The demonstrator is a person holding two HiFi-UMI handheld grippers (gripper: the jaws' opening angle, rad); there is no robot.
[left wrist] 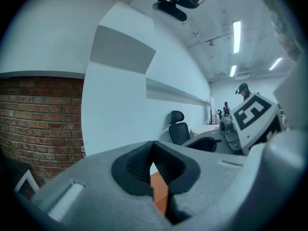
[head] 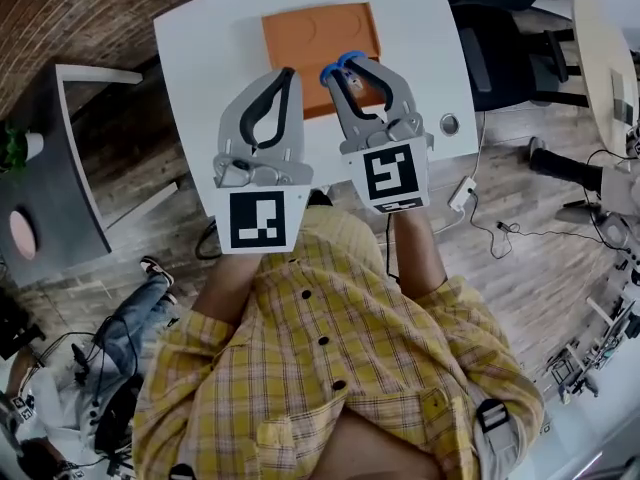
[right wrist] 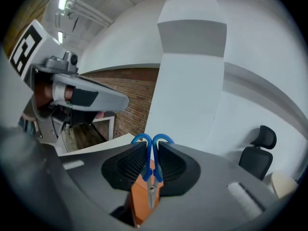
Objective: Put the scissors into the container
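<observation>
White table (head: pixel 205 53) at upper centre, orange container (head: pixel 300 36) on it. My right gripper (head: pixel 347 70) clamps the blue-handled scissors (right wrist: pixel 149 170); my left gripper (head: pixel 288 73) is pinched closed, empty.

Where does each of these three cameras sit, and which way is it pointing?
Head view: on the person's head, facing steeply down at the white table, orange container, left tongs, right tongs and yellow checked shirt.
Left gripper view: rides the left tongs, looking along shut, empty jaws toward a white wall; right tongs show at right.
Right gripper view: rides the right tongs, shut on blue-handled scissors; left tongs show at left.
Shared: both gripper views glimpse the orange container past their jaws.
</observation>
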